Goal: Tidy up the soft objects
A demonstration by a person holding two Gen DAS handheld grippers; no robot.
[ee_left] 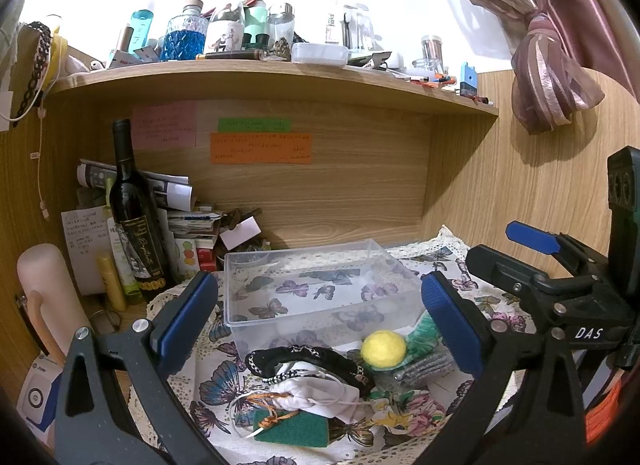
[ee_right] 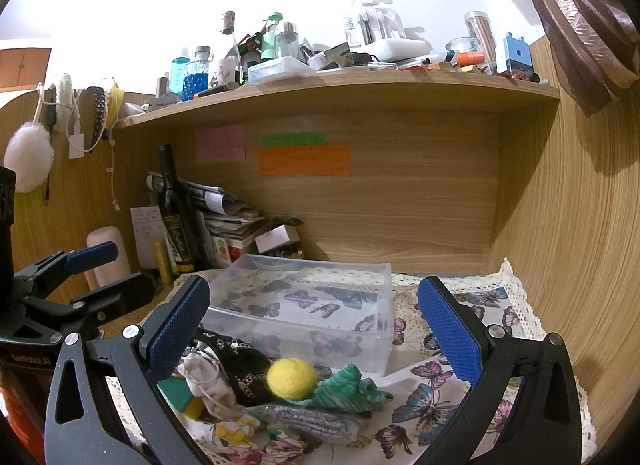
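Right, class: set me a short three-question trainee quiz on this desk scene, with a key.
1. True or false: the clear plastic bin already holds the yellow felt ball.
2. Multiple choice: the green knitted piece lies A) on the upper shelf, B) beside the ball on the butterfly cloth, C) inside the bin.
3. In a word, how do the jaws of the left tongs and right tongs stand?

Key: 1 false, the bin holds nothing and the ball lies on the cloth in front of it. 2 B. 3 open, gripping nothing.
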